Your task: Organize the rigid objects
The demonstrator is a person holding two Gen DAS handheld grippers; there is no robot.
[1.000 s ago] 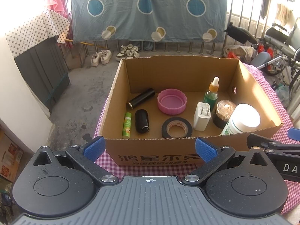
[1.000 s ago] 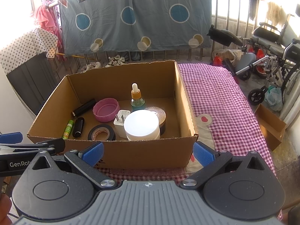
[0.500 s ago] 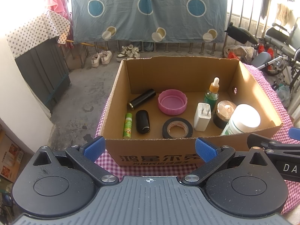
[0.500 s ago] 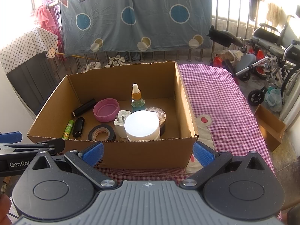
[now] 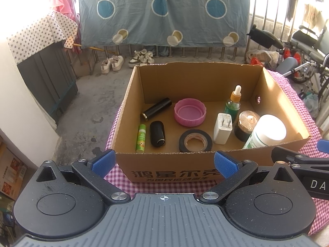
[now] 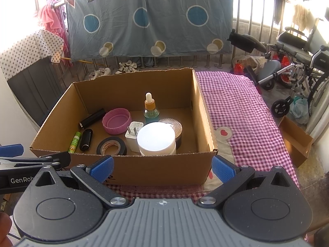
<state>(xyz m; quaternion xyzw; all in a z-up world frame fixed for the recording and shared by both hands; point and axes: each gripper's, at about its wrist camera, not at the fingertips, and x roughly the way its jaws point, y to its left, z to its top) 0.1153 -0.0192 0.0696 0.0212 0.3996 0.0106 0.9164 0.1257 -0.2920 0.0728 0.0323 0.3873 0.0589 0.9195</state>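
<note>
Left gripper (image 5: 163,163): jaws spread wide, holding nothing, touching nothing. Right gripper (image 6: 162,168): jaws likewise spread wide and empty. Both hang just short of the near wall of the cardboard box (image 5: 170,170), which stands at 12 o'clock from each gripper on a bench covered with a checked cloth (image 6: 242,111).

Box contents, left wrist view:
- green tube (image 5: 141,138), lying at 10 o'clock on the box floor, near the left wall.
- short black cylinder (image 5: 157,136), just beside the tube.
- long black cylinder (image 5: 156,112), lying aslant behind both.
- pink lid (image 5: 190,114), open side up, near the centre.
- black tape roll (image 5: 195,143), flat, close to the near wall.
- white charger (image 5: 223,131), upright, prongs up, at 1 o'clock.
- dropper bottle (image 5: 233,105), upright behind the charger.
- dark jar (image 5: 246,125) with a ribbed metallic lid, just beside the charger.
- white-capped bottle (image 5: 266,131), at the near right corner, in front of the jar.
</note>
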